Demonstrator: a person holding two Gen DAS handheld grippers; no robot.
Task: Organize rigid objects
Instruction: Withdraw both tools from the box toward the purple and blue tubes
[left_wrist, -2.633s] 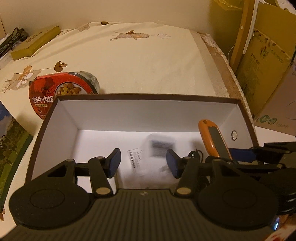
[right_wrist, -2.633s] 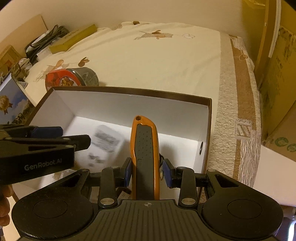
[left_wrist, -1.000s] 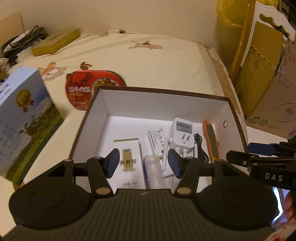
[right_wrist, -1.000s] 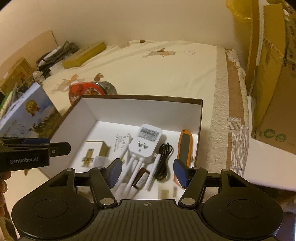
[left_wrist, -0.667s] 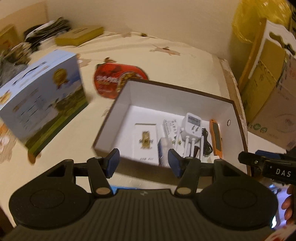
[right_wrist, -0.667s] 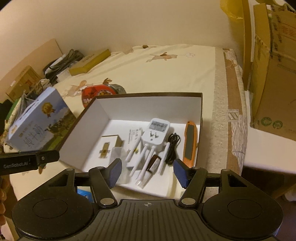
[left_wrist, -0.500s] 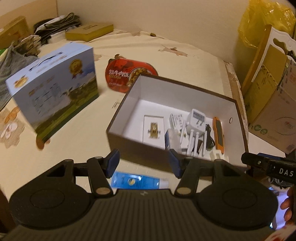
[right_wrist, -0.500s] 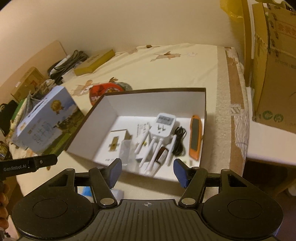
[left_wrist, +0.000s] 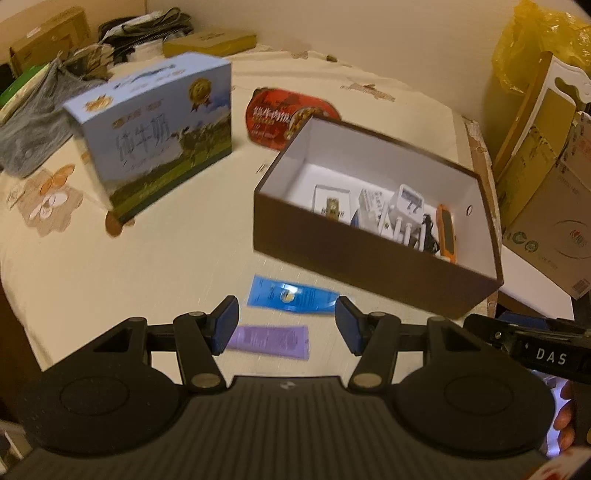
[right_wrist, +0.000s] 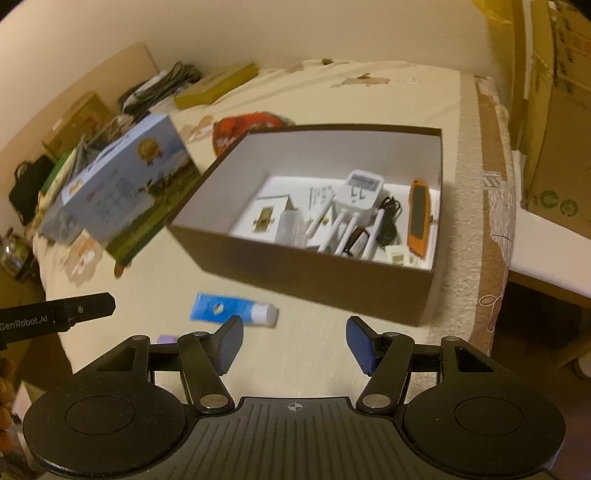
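The left gripper (left_wrist: 287, 325) is hovering with its blue-padded jaws parted about halfway and nothing between them. Just beyond its fingertips a flat lilac plastic tube (left_wrist: 269, 341) is lying on the cream embroidered surface (left_wrist: 155, 258), nearer the left pad than the right. A little further out a blue plastic tube with a white cap (left_wrist: 291, 298) is lying crosswise, between the gripper and the near wall of a dark brown cardboard box with a white inside (left_wrist: 354, 258).

The right gripper (right_wrist: 294, 343) is likewise standing about half open and holding nothing. The blue tube (right_wrist: 231, 309) is lying ahead of its left pad, cap pointing toward the brown box (right_wrist: 314, 275), which is sitting further out, close to the surface's right edge. Inside the box a white plug adapter (right_wrist: 360, 194), a coiled black cable (right_wrist: 389, 218), an orange and grey utility knife (right_wrist: 419, 219) along the right wall, and a small white carton with a gold label (right_wrist: 267, 218) are lying together.

Left of the box a blue milk carton printed with a pasture scene (left_wrist: 159, 136) is standing, and behind the box a red-lidded food tub (left_wrist: 284, 114) is peeking out
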